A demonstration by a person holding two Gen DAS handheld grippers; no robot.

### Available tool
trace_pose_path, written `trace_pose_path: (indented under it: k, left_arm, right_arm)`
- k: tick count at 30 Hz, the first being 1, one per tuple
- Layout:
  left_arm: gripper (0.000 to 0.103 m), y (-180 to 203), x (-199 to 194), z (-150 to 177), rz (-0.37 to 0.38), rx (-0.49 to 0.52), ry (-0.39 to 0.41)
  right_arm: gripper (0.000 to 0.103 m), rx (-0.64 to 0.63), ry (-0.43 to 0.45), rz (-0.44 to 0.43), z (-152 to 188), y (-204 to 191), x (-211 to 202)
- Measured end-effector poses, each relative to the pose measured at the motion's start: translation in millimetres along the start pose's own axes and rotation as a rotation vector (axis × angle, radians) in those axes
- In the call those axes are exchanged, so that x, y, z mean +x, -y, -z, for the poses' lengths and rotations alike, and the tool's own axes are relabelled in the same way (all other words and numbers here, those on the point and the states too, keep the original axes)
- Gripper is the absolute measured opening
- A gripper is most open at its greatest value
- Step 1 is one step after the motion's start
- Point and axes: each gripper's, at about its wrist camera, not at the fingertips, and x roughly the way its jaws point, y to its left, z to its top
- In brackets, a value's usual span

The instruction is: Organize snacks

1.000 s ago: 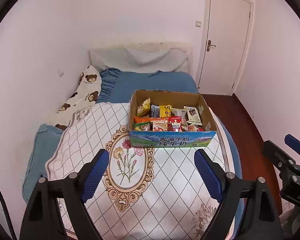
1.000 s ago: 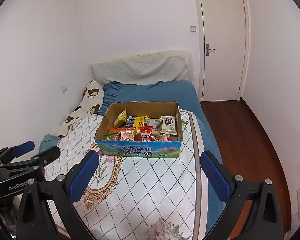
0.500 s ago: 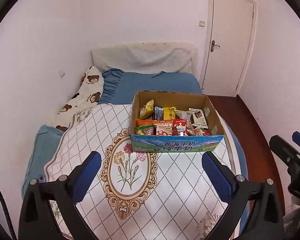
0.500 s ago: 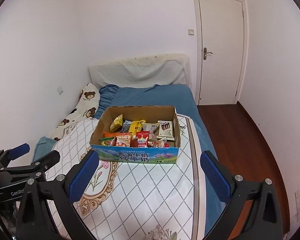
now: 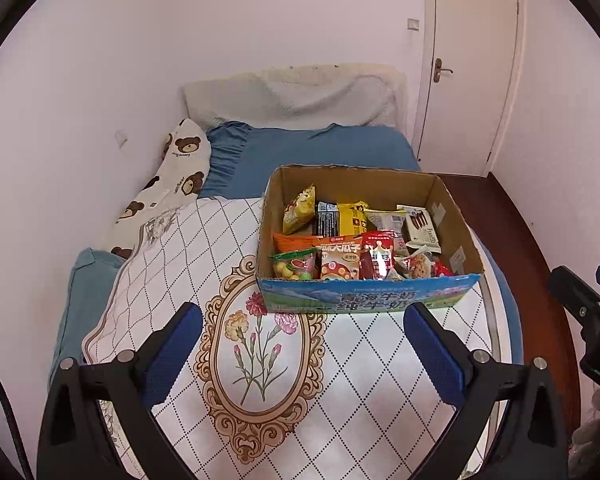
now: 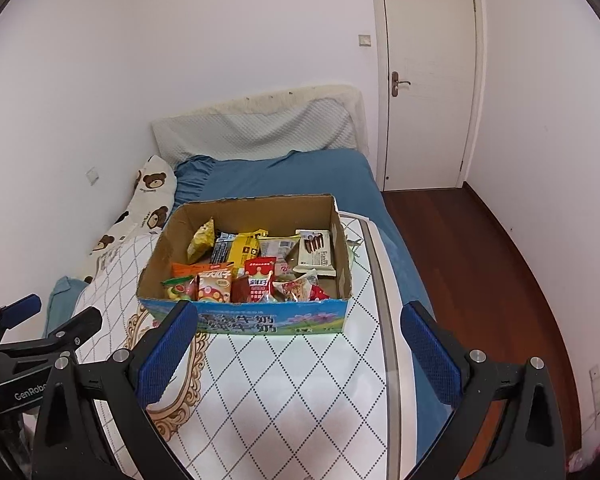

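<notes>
An open cardboard box with a blue printed front stands on the bed, holding several snack packets in yellow, orange, red and white wrappers. My left gripper hovers over the quilt just short of the box front, open and empty. In the right wrist view the same box and snack packets lie ahead. There my right gripper is open too, with nothing between its blue pads. Each gripper shows at the edge of the other's view: the right gripper and the left gripper.
The box rests on a white diamond-pattern quilt with a floral oval, over a blue sheet. A bear-print pillow lies along the left wall. A wooden floor and a closed white door are to the right.
Both grippers have come forward and down toward the box, which now looks larger. The left jaws spread wider between the first frame and the half-second one.
</notes>
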Motion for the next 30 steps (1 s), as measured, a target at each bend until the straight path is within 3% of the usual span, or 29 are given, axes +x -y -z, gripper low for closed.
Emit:
trace_pose_path:
  k: [30]
  left_arm:
    - [0.103, 6.4, 17.6, -9.2, 0.003, 0.004, -0.018]
  right_arm:
    - [0.103, -0.003, -0.026, 0.018, -5.0, 4.0, 26.2]
